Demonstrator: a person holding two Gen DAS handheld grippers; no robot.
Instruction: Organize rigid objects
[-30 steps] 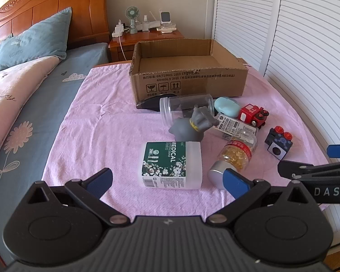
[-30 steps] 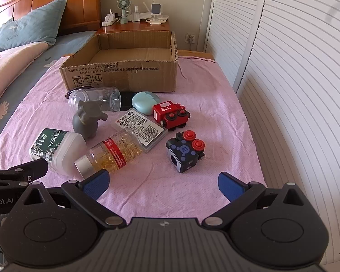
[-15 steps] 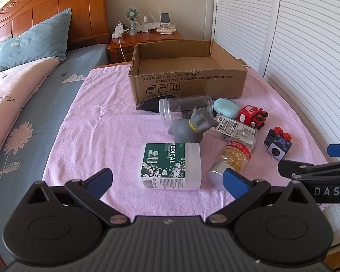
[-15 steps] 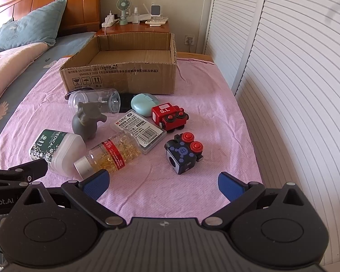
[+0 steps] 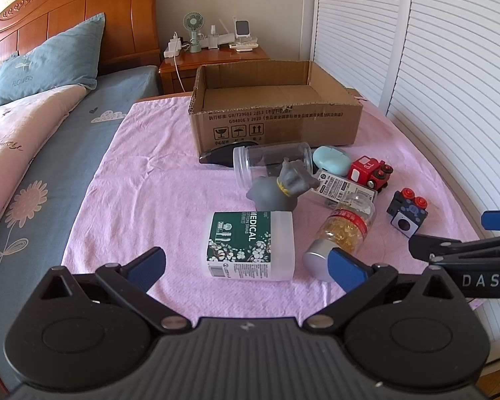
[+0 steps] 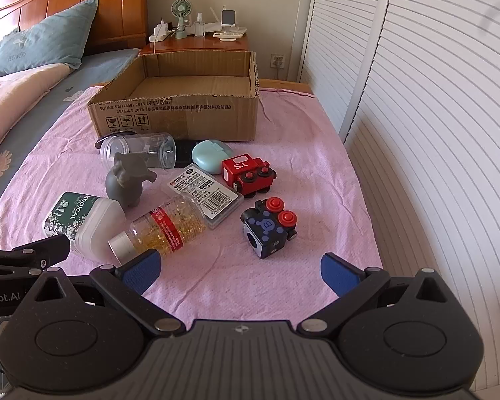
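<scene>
An open cardboard box [image 5: 276,123] [image 6: 180,113] stands empty at the back of a pink cloth. In front of it lie a clear jar [image 5: 270,161] [image 6: 140,150], a grey rubber animal [image 5: 280,190] [image 6: 126,180], a green-and-white medical swab tub [image 5: 250,245] [image 6: 83,223], a bottle of yellow capsules [image 5: 343,230] [image 6: 163,230], a labelled clear case [image 6: 206,193], a mint case [image 6: 211,155], a red toy train [image 6: 248,175] and a dark cube with red buttons [image 6: 270,228]. My left gripper [image 5: 246,266] is open just before the tub. My right gripper [image 6: 240,271] is open just before the cube.
A dark flat object [image 5: 216,156] lies half under the jar by the box. The bed with pillows [image 5: 46,63] is at left. A wooden nightstand [image 6: 196,41] with a fan and chargers is behind. White louvred doors [image 6: 416,100] line the right side.
Both grippers have drawn back or risen slightly, so the objects sit a little farther off. Nothing on the cloth has moved.
</scene>
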